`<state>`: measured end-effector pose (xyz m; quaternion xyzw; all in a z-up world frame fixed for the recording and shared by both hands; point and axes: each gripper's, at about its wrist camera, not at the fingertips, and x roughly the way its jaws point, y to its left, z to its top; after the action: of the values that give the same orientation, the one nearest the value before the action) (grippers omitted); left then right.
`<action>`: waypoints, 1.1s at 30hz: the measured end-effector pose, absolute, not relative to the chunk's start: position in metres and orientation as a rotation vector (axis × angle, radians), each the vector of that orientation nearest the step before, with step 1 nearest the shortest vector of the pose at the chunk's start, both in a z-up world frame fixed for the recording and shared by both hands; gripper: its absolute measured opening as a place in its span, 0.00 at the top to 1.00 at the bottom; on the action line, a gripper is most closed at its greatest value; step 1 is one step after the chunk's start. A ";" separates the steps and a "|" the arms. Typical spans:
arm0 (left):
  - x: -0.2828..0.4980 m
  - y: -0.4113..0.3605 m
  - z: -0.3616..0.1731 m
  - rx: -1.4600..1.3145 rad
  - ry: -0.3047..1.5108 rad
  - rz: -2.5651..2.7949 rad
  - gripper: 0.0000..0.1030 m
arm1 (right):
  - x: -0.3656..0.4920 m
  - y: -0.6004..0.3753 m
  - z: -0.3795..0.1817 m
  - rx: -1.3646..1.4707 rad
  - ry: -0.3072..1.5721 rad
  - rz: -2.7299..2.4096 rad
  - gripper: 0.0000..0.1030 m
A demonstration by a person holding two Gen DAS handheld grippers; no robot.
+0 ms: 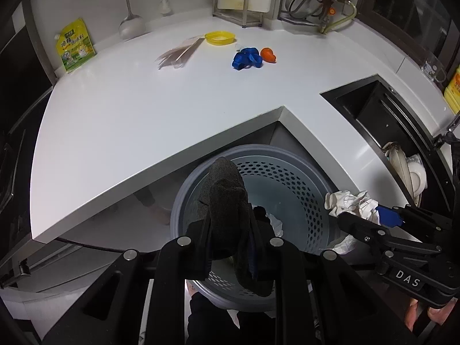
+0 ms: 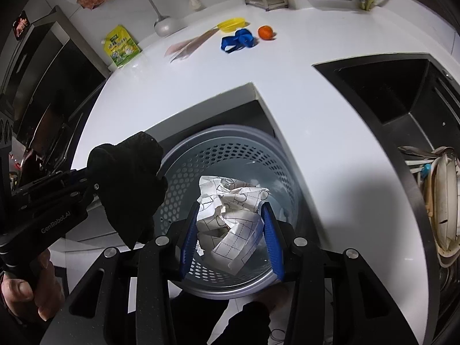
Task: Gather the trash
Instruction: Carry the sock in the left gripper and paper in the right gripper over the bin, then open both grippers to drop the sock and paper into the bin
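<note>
Two loads hanging over the bin

We have the left gripper (image 1: pixel 230 247) pinching a dark cloth (image 1: pixel 227 198) and the right gripper (image 2: pixel 233 238) clamped on crumpled paper (image 2: pixel 230 215), both above the perforated bin (image 1: pixel 302 178) tucked under the surface's inner corner. The risk, we reckon: the limp cloth drapes low and could snag the rim or cling to a pad on release.

my right gripper (image 1: pixel 371 215): reads "DAS" on its body | my left gripper (image 2: pixel 95 184): reads "GenRobot.AI" along its side | green pouch (image 1: pixel 75 46): print too small to read
</note>
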<state>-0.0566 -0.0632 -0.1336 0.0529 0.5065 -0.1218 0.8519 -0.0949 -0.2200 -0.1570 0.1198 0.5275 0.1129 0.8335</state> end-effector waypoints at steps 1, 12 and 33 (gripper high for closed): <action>-0.057 -0.062 -0.134 0.111 1.069 -0.254 0.81 | -0.095 -0.218 -0.158 0.249 1.121 0.243 0.60; -0.055 -0.056 -0.138 0.093 1.087 -0.241 0.81 | -0.092 -0.209 -0.164 0.232 1.145 0.263 0.60; -0.057 -0.041 -0.129 0.051 1.060 -0.207 0.41 | -0.096 -0.217 -0.157 0.258 1.123 0.226 0.43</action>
<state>-0.0574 -0.0406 -0.1287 0.0245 0.5045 -0.0987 0.8574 -0.0958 -0.2168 -0.1568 0.1216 0.5296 0.1068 0.8326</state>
